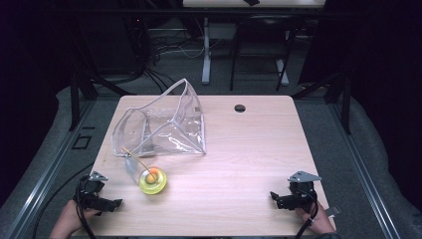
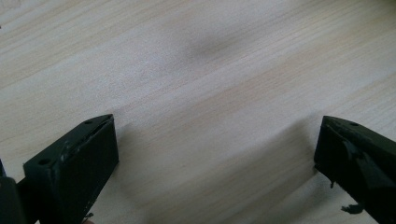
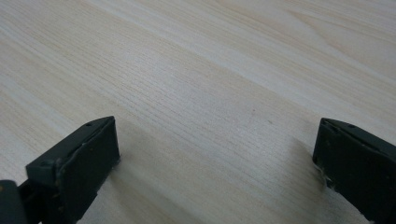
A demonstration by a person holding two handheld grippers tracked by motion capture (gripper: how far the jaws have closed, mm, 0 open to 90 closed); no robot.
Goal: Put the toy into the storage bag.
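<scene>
Here, a clear plastic tumbler (image 1: 141, 172) lies on its side at the near left of the wooden table (image 1: 249, 149), its yellow lid (image 1: 153, 180) facing the person and a thin straw (image 1: 135, 158) slanting away from the lid toward the far left. The tumbler's long axis follows the same diagonal, base toward a crumpled transparent zip pouch (image 1: 161, 124) that stands open just behind it, the base near or touching the pouch's edge; which cannot be told. The left gripper (image 1: 110, 203) rests on the table just to the near left of the lid, its jaws spread wide over bare wood in the left gripper view (image 2: 217, 154). The right gripper (image 1: 276, 198) sits well apart at the near right edge, jaws likewise spread and empty in the right gripper view (image 3: 217, 154). By judgement, the left hand is the nearer, and a reach would run forward and to the right, closing across the tumbler's diagonal axis
</scene>
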